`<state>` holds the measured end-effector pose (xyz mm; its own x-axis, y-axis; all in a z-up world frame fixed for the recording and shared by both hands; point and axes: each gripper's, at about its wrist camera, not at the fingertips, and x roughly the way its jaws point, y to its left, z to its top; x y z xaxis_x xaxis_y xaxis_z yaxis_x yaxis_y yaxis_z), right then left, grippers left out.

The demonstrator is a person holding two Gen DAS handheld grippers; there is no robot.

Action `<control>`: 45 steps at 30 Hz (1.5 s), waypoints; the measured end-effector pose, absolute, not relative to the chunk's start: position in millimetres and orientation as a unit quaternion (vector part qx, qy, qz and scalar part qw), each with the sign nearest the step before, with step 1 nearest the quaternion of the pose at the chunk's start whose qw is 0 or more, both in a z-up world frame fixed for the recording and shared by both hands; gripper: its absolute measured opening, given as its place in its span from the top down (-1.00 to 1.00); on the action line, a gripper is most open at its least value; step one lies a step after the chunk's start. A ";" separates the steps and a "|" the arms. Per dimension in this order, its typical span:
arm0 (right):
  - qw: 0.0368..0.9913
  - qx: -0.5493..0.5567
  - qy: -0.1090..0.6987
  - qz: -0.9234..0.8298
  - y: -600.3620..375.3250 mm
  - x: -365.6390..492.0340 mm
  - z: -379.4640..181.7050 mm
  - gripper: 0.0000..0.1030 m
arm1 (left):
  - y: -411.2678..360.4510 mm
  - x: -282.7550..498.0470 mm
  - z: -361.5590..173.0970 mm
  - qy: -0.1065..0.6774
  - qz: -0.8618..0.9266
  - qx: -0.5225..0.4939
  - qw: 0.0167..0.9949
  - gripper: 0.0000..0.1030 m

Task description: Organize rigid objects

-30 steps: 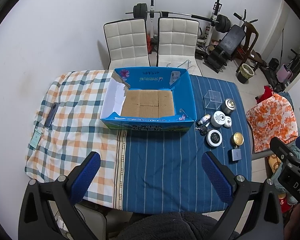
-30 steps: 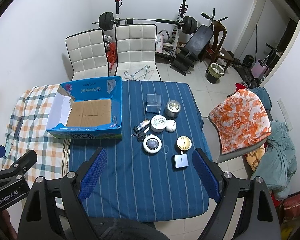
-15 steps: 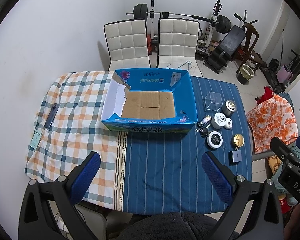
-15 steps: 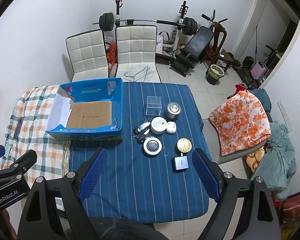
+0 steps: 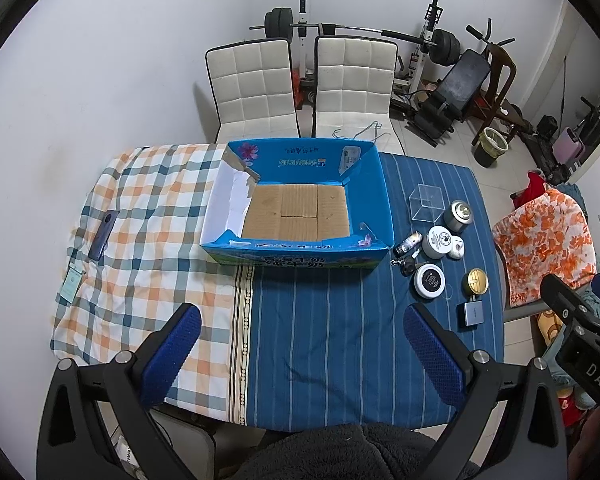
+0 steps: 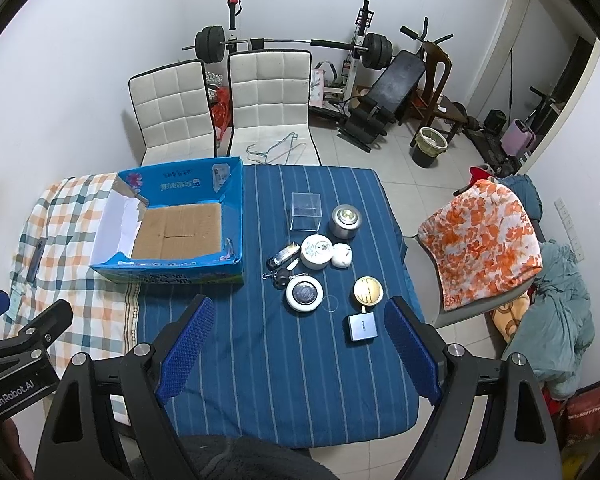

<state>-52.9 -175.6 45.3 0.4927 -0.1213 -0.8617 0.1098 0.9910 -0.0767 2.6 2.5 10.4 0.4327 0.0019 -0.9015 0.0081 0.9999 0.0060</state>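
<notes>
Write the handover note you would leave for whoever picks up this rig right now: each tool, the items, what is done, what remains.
Left tool: open, empty, held above the table's near edge.
Right tool: open, empty, also above the near edge.
Blue box: open, nothing inside but its cardboard floor.
Items sit in a cluster on the blue striped cloth right of the box: clear cube, metal tin, white jar, small white object, keys, black-topped round tin, gold lid, grey block.
Done: nothing packed.
Left: presumably move every item into the box.
</notes>
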 end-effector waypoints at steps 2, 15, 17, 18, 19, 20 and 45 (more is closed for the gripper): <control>0.864 -0.007 0.498 -0.069 -176.2 -52.3 45.3 -0.74 | 2.6 2.8 10.5 0.533 -0.002 0.003 0.846 -1.00; 0.866 -0.004 0.495 -0.070 -176.8 -49.1 47.8 -0.74 | 1.4 3.3 11.2 0.533 -0.001 0.005 0.846 -1.00; 0.866 -0.003 0.495 -0.069 -175.1 -50.6 47.3 -0.74 | 1.4 3.2 11.1 0.533 -0.001 0.004 0.846 -1.00; 0.867 -0.003 0.494 -0.069 -174.7 -50.9 47.3 -0.74 | 1.5 3.8 11.7 0.533 0.000 0.004 0.846 -1.00; 0.867 -0.003 0.494 -0.068 -174.3 -50.5 47.8 -0.74 | 1.2 3.7 11.5 0.533 0.000 0.004 0.846 -1.00; 0.867 -0.003 0.494 -0.068 -174.0 -50.6 47.8 -0.74 | 1.2 3.7 11.5 0.533 0.000 0.004 0.846 -1.00; 0.834 0.089 0.534 -0.108 -258.1 35.4 -16.7 -0.74 | -39.6 69.3 -17.2 0.535 -0.036 0.008 0.844 -1.00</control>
<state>35.4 -258.1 -16.7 0.4066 -0.0850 -0.9096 0.2752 0.9608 0.0332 69.3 -39.6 -17.2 0.4247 -0.0525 -0.9038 0.0689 0.9973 -0.0256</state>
